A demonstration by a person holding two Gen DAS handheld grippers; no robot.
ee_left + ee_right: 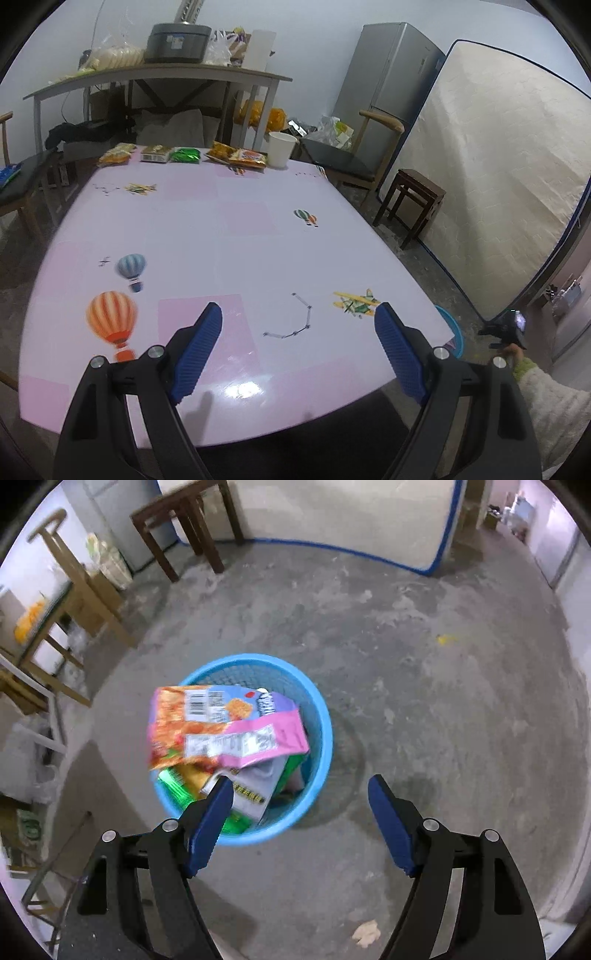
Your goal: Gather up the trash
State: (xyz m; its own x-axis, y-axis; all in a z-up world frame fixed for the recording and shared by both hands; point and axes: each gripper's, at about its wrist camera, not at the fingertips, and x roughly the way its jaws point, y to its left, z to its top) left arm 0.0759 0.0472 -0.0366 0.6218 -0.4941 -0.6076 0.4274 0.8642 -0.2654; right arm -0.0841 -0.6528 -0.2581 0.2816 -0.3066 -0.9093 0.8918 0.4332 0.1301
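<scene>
My right gripper (301,805) hangs over the blue basket (321,738) on the floor, its jaws spread with nothing between them; the orange-and-pink wrapper (221,727) lies on top of the trash inside. My left gripper (298,332), jaws apart and empty, points across the table (240,229), where snack packets (184,153) and a white cup (280,147) line the far edge.

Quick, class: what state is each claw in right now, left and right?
Left claw: open, empty, above the table.
Right claw: open, holding nothing, above the blue basket of wrappers.
</scene>
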